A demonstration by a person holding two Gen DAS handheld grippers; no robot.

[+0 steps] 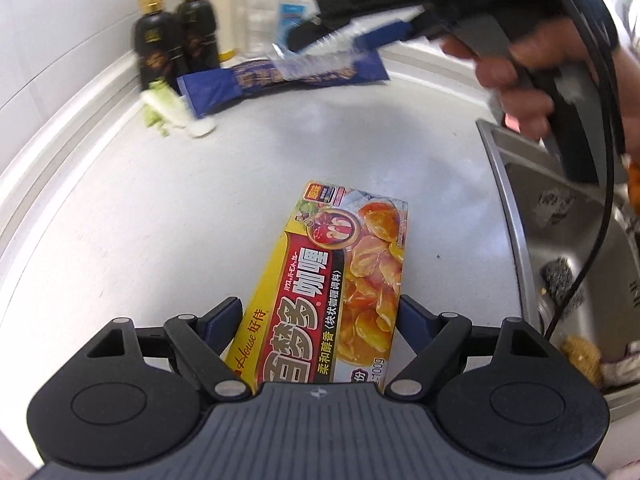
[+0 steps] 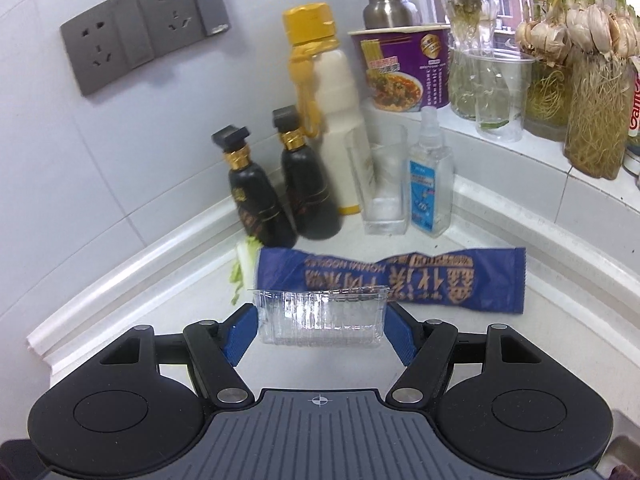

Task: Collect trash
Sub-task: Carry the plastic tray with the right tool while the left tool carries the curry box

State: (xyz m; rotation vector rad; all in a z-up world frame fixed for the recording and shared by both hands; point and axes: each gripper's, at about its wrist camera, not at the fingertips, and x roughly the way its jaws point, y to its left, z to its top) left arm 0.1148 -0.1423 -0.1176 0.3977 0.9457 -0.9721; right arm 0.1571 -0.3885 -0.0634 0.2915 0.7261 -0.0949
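My left gripper (image 1: 320, 316) is shut on a yellow curry box (image 1: 340, 268), holding it above the white counter (image 1: 160, 220). My right gripper (image 2: 320, 320) is shut on a clear plastic tray (image 2: 320, 318); it also shows in the left wrist view (image 1: 320, 56), blurred. A blue noodle wrapper (image 2: 400, 280) lies on the counter just beyond the tray, also in the left wrist view (image 1: 248, 84). Cabbage scraps (image 2: 242, 264) lie at its left end, also in the left wrist view (image 1: 172, 108).
Two black bottles (image 2: 280, 196), a white bottle with yellow cap (image 2: 336, 120), a glass (image 2: 382, 184) and a spray bottle (image 2: 430, 180) stand in the corner. A noodle cup (image 2: 404, 68) and garlic jars (image 2: 592, 92) sit on the sill. A steel sink (image 1: 568, 240) is at right.
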